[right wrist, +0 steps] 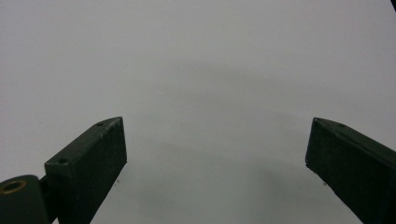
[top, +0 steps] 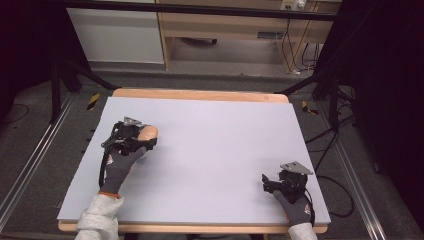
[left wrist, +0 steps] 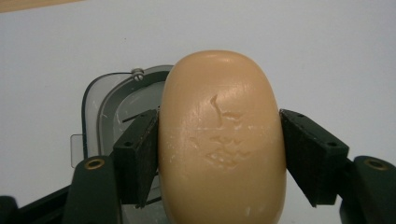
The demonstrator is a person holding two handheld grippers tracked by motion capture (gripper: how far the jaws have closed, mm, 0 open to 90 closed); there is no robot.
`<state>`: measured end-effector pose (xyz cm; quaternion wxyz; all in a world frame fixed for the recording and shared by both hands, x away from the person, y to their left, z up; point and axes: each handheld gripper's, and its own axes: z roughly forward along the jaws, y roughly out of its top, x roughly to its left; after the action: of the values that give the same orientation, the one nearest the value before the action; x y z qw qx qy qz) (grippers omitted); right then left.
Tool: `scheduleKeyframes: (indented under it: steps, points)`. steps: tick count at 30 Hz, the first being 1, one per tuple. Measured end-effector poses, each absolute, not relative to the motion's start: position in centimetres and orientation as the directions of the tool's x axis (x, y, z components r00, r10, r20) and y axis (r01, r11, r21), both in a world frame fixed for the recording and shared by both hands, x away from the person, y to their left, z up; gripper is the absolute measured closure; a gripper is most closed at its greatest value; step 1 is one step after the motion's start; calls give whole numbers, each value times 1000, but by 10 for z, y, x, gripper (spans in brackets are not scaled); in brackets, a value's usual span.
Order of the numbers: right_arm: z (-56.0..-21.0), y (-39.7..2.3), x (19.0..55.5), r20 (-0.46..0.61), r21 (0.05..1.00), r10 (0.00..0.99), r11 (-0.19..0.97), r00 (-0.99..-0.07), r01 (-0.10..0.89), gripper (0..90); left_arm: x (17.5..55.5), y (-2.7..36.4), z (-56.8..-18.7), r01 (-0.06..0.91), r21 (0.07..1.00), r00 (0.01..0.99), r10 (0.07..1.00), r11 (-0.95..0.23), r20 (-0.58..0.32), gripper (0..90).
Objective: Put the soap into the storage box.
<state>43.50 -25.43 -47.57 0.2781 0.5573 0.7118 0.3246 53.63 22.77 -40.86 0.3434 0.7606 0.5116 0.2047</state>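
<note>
The left hand-held gripper [top: 146, 141] sat over the left part of the bench [top: 210, 150], its jaws clamped on a tan oval bar of soap [left wrist: 222, 140]. In the left gripper view both black pads [left wrist: 140, 156] pressed flat against the bar's long sides, about midway along its length, so the soap's long axis ran straight along the line of the jaws, with one rounded end pointing away from the camera and the other reaching down past the bottom edge. The upper face carried a stamped, partly worn mark and a faint line across the middle. In the high view the soap [top: 149, 133] showed as a pale lump at the gripper's far end, pointing roughly up and to the right across the bench; whether it touched the surface could not be told there.

Behind and to the left of the bar in the left gripper view lay a grey, clear-rimmed soap dish [left wrist: 116, 107] with a small screw at its edge, partly hidden by the soap and the left jaw.

The right hand-held gripper [top: 267, 181] rested near the bench's front right corner, held by a gloved hand [top: 295, 207]. Its jaws stood wide apart over bare pale surface, with nothing between them.
</note>
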Motion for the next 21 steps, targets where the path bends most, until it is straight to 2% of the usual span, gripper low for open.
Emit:
scheduleKeyframes:
  steps: [21]
  points:
    - [-477, -254, 436, -38, 768, 973, 175, -229, 616, 56, 547, 243, -420, 669, 713, 339, 940, -211, -40, 314]
